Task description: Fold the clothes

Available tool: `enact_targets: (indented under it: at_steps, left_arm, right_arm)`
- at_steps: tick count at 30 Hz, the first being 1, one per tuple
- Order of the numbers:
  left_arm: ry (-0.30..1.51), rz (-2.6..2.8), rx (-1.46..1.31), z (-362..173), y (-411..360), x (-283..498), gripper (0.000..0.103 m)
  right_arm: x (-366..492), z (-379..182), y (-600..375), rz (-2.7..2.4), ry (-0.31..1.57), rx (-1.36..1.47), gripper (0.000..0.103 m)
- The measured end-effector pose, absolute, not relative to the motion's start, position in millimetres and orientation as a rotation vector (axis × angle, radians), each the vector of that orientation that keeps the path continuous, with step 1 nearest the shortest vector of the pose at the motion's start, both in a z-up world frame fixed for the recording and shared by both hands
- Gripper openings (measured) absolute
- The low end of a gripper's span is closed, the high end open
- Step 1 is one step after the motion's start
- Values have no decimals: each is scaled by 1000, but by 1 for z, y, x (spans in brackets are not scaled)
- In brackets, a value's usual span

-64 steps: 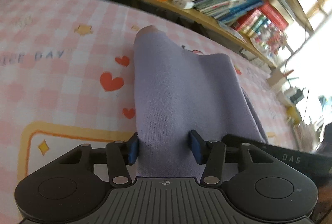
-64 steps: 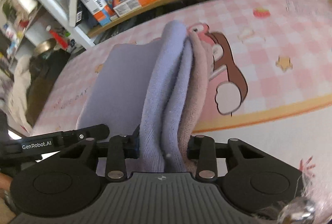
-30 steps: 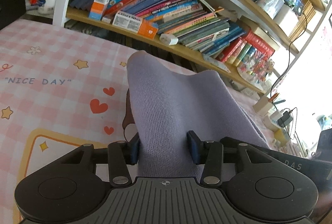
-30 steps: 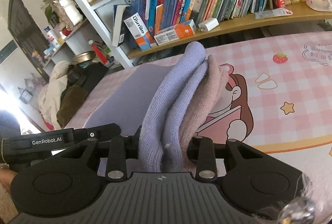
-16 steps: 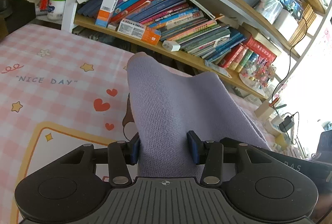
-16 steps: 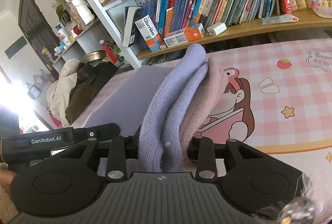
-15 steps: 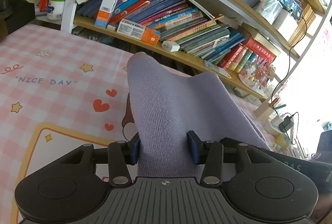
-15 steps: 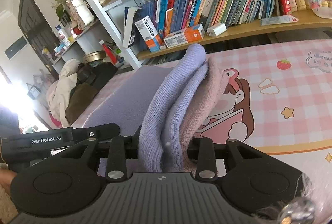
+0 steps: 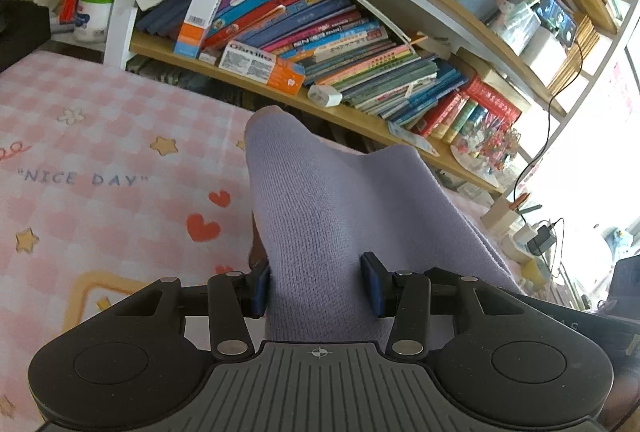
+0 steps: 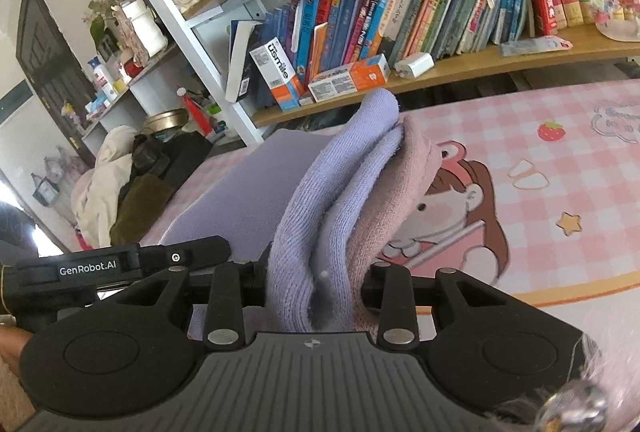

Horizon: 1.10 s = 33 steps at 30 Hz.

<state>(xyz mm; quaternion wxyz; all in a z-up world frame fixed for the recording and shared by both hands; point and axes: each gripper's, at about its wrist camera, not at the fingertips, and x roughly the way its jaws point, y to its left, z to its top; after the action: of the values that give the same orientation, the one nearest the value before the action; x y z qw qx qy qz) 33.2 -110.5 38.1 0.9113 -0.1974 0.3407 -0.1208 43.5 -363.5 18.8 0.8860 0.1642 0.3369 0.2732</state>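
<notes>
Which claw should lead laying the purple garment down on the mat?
Left, probably. The left claw grips one smooth layer of the purple garment with the pink mat in front; the right claw pinches a thick bunch.

The pink checked bench (image 9: 100,152) lies open on both sides of the lifted purple garment (image 9: 320,216); the bookshelf (image 10: 440,72) walls off its far edge.

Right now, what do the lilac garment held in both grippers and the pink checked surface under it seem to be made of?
The lilac garment looks like soft matte knit: fine ribbing and fuzzy folded edges show. The pink checked surface looks like a smooth printed mat or cloth, flat with cartoon graphics; which one is unclear.
</notes>
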Motion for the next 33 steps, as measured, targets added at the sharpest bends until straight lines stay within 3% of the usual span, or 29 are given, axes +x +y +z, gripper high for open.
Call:
enact_targets:
  at_steps: [18, 33]
  left_arm:
    - [641, -271, -433, 50, 7, 71, 44]
    - [674, -230, -444, 21, 84, 161, 44]
  right_arm:
    - [83, 42, -247, 588, 640, 259, 31]
    - [180, 21, -162, 589, 667, 194, 31]
